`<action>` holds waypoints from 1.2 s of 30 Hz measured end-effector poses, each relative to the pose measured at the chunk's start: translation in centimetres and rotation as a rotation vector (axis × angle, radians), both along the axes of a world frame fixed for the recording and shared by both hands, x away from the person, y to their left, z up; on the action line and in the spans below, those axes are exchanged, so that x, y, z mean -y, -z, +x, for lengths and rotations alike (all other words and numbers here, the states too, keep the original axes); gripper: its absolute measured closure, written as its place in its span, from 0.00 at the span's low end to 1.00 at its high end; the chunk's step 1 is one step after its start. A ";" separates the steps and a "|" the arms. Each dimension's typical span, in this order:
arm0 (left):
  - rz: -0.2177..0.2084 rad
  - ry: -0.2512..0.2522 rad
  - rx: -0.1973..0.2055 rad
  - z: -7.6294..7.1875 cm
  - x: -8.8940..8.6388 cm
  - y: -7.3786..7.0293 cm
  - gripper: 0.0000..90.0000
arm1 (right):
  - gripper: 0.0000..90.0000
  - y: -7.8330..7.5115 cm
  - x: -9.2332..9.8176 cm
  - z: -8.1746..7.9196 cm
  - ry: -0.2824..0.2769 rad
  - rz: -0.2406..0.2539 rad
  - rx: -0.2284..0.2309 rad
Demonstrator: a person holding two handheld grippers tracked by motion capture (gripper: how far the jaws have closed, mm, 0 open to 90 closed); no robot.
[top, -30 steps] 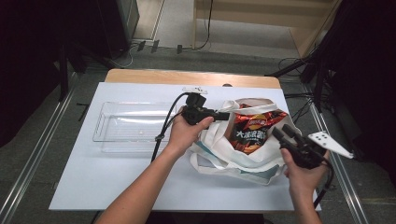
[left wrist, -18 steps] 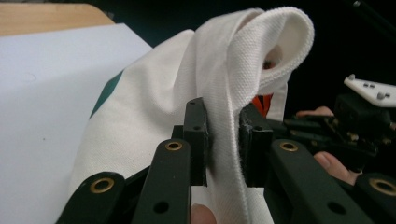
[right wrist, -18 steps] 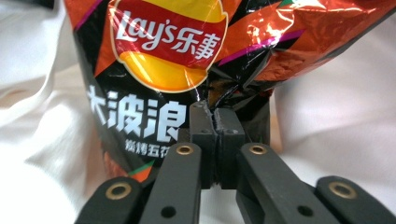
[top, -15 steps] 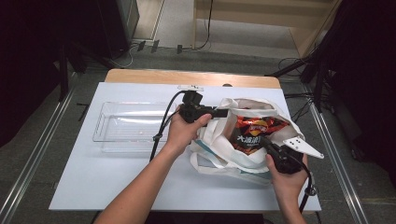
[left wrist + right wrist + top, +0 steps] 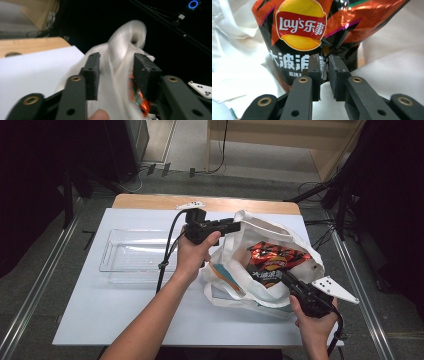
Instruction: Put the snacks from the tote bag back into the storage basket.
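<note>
The right gripper (image 5: 324, 67) had just pinched the light, crinkly Lay's crisp bag (image 5: 312, 32) by its edge; left jaws, opening, loosely straddled the soft tote bag (image 5: 120, 65).

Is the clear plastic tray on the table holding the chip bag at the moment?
No, the clear tray lies bare, while the chip bag sits inside the white tote bag.

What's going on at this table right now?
A person works two handheld grippers at a white cloth tote bag. The left gripper has its jaws around the bag's bunched handle; they have just been opening. The right gripper pinches the lower edge of a black-and-orange Lay's crisp packet inside the bag.
</note>
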State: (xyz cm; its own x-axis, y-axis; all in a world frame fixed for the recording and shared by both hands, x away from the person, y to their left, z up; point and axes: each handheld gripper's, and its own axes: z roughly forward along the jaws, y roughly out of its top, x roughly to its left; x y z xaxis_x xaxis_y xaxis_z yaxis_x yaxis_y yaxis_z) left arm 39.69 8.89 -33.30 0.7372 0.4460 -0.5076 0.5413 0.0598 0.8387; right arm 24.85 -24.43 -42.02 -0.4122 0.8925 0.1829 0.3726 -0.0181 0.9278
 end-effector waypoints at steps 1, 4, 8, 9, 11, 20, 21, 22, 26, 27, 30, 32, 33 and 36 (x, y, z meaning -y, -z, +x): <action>-0.013 -0.005 0.008 -0.2 -0.2 -0.5 0.68 | 0.89 -0.1 0.1 -0.1 0.002 0.001 0.013; 0.001 -0.022 0.039 -0.8 -0.6 -1.4 0.85 | 0.89 -0.3 0.1 -0.3 -0.005 0.007 0.013; 0.119 -0.045 0.102 -1.8 -0.5 -2.2 0.82 | 0.87 -1.1 -0.7 -1.1 -0.009 0.030 0.077; 0.148 -0.049 0.128 -2.6 -0.6 -1.9 0.80 | 0.86 -1.5 -1.2 -1.5 -0.033 0.040 0.096; 0.165 -0.055 0.139 -3.0 -0.6 -1.7 0.79 | 0.82 -2.1 -2.1 -1.9 -0.072 0.042 0.120; 0.240 -0.036 0.176 -6.2 -0.5 -0.1 0.59 | 0.47 -2.3 -7.9 -0.5 -0.262 0.083 0.030; 0.250 -0.035 0.181 -6.4 -0.4 0.1 0.57 | 0.43 -2.3 -8.4 -0.3 -0.264 0.075 0.019; 0.250 -0.035 0.181 -6.4 -0.4 0.1 0.55 | 0.39 -2.1 -9.2 0.2 -0.259 0.061 -0.005; 0.288 -0.013 0.155 -6.5 -0.1 0.8 0.58 | 0.39 -1.8 -10.4 1.3 -0.265 0.069 -0.055; 0.328 -0.012 0.144 -6.5 0.0 1.1 0.64 | 0.56 -1.6 -11.0 1.7 -0.272 0.066 -0.085; 0.342 -0.004 0.132 -6.5 -0.1 1.4 0.82 | 0.77 -1.6 -11.1 1.9 -0.300 0.070 -0.093; 0.339 -0.006 0.127 -6.4 -0.4 1.5 0.89 | 0.98 -1.8 -10.9 1.7 -0.309 0.045 -0.061; 0.325 -0.009 0.122 -6.4 -0.8 1.6 0.92 | 1.00 -2.0 -10.6 1.7 -0.309 0.053 -0.051; 0.324 -0.013 0.122 -6.4 -1.0 1.7 0.95 | 1.00 -2.5 -9.9 1.5 -0.286 0.063 -0.021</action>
